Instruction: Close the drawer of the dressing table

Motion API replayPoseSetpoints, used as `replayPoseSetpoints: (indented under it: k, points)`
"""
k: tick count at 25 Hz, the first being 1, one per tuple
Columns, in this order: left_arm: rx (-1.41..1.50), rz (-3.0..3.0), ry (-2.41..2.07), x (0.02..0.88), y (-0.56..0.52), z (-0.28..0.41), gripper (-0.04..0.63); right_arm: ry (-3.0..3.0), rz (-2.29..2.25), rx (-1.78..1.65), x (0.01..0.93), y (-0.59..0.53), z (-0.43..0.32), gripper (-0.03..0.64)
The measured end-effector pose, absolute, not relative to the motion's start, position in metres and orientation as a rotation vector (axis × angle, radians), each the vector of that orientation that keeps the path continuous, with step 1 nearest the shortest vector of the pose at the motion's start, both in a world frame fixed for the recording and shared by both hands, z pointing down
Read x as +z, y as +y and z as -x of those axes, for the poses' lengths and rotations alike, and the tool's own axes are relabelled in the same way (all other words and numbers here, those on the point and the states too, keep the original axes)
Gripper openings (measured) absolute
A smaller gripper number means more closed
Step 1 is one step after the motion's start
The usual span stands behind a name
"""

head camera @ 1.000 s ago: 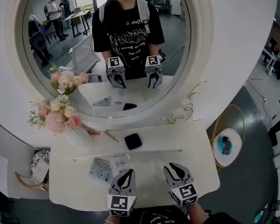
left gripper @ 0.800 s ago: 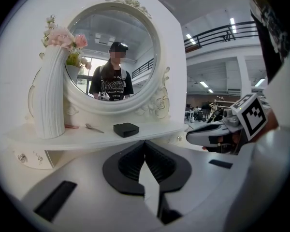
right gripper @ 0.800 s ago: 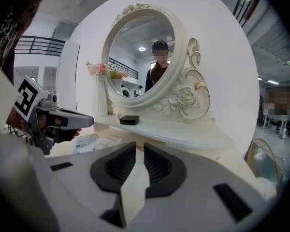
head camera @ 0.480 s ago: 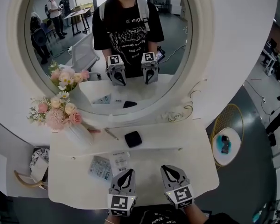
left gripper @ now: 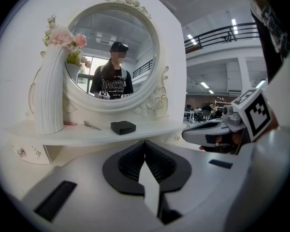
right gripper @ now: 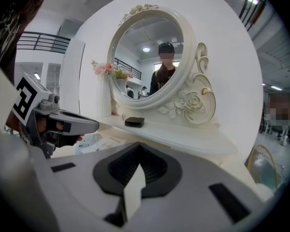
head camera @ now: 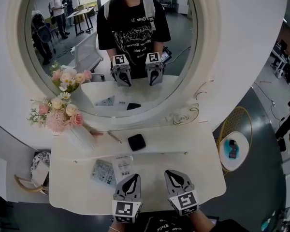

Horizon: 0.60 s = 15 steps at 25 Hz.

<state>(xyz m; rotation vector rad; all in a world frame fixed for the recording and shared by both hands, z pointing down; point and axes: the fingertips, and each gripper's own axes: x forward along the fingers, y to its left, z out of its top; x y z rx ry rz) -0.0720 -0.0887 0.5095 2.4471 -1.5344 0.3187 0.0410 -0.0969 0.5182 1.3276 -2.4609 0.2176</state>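
Two grippers, left gripper (head camera: 131,178) and right gripper (head camera: 176,174), hover in the head view over the near edge of the open drawer (head camera: 72,183), its length crosswise, equally near both; left gripper view shows jaws together, empty; right gripper view, jaws just closed on nothing.

White dressing table (head camera: 203,178), with a raised shelf (head camera: 183,139) along the back. On the shelf, holds a black box (head camera: 137,142) at twelve o'clock, a ribbed white vase (head camera: 79,137) of pink flowers at ten, and a thin metal piece (head camera: 114,137) between them. Toward nine o'clock on the lower top, two printed packets (head camera: 104,172) lying flat, side by side.
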Motion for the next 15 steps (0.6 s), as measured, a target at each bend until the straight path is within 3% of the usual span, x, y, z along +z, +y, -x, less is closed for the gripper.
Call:
replayPoseSetpoints:
  k: [15]
  points:
    - [0.315, -2.434, -1.56, 0.5091, -0.0909, 0.075, 0.017, -2.471, -1.306, 0.195, 0.516, -0.1002, -0.0382, 0.009]
